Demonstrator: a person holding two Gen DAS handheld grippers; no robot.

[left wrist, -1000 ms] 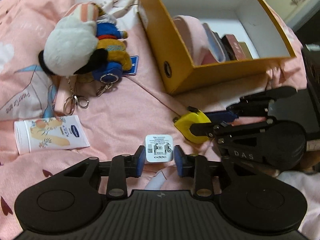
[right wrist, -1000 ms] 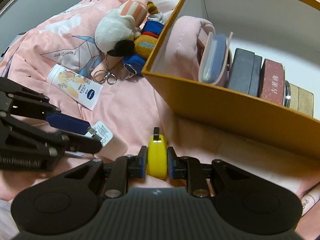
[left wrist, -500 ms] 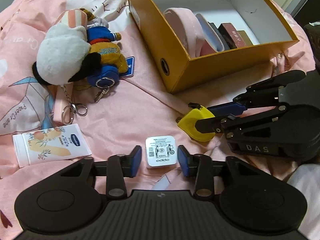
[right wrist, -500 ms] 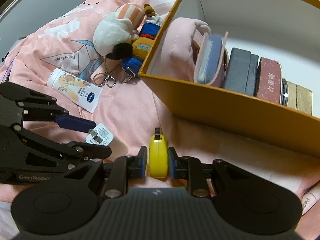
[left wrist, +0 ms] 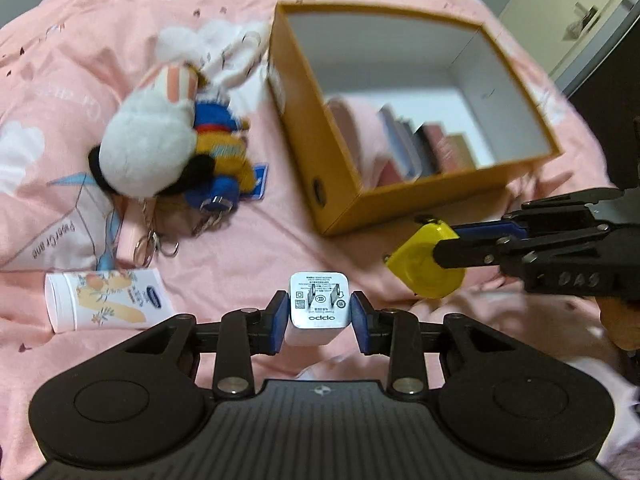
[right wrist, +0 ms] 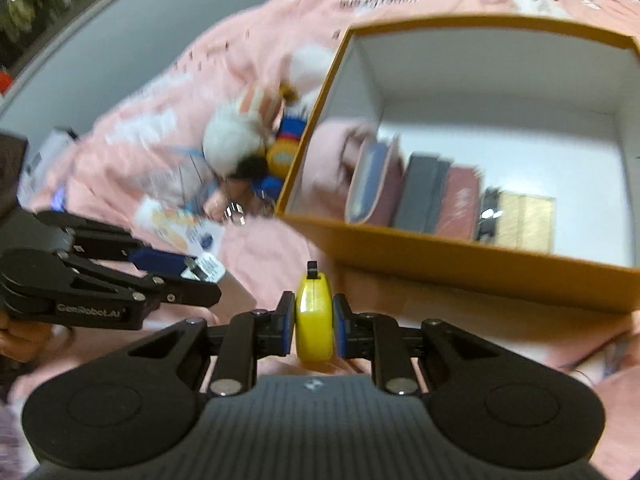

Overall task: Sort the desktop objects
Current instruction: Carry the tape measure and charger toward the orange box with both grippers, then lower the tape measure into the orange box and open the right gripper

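Between the blue pads of the left gripper (left wrist: 319,314), at six o'clock of its view, sits a white charger (left wrist: 319,305), prongs up; the jaws are closing on it and the pads touch its sides. At three o'clock the right gripper (right wrist: 314,322) is clenched on a yellow tape measure (right wrist: 314,322), held edge-on, likely so it slips in upright. Both face the orange box (left wrist: 344,200) at one o'clock, probably their destination. Plush keychains (left wrist: 172,152) and a cream tube (left wrist: 106,300) lie at ten and eight o'clock. Blur smears the right view; the box's near wall hides the lower parts of its contents.
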